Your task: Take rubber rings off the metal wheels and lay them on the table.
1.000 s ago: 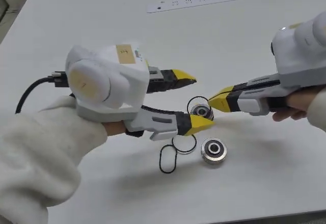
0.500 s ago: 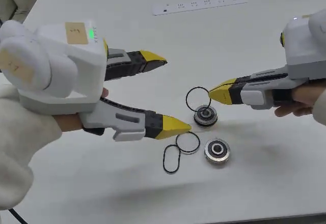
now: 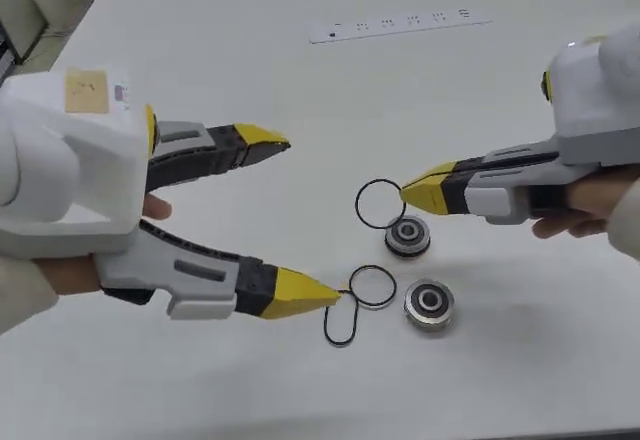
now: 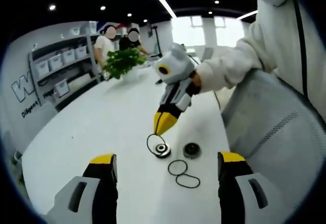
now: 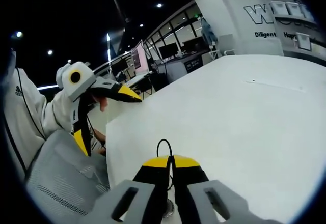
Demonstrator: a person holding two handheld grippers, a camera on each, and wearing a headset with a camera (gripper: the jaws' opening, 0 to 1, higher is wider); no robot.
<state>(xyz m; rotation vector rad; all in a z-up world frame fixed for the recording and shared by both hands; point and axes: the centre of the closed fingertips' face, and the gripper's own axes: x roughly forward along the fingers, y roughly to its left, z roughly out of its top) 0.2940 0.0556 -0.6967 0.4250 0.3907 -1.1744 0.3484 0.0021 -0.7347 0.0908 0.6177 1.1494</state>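
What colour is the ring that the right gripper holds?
Black; the ring shows best in the head view.

The pinched edge of the rubber ring (image 3: 358, 203) is hidden inside the right hand-held gripper (image 3: 407, 193), whose body is cut off.

Seen here: a person in a cream fleece jacket (image 4: 275, 46), with a dark cord (image 4: 299, 40) running down its front and a small black "adidas" mark (image 5: 19, 92) at the chest, carrying two hand-held tools. The left gripper (image 3: 310, 222) has a bulky, rounded white housing (image 3: 60, 170). A tan paper sticker (image 3: 88, 90) sits on top of the housing, and a thick fleece sleeve (image 3: 18, 295) shows just behind it. Ahead of the housing, the fingers (image 3: 200, 152) run grey, then black, ending in pointed yellow tips. The right gripper (image 3: 408, 192) has the same white shell and grey, black and yellow fingers.
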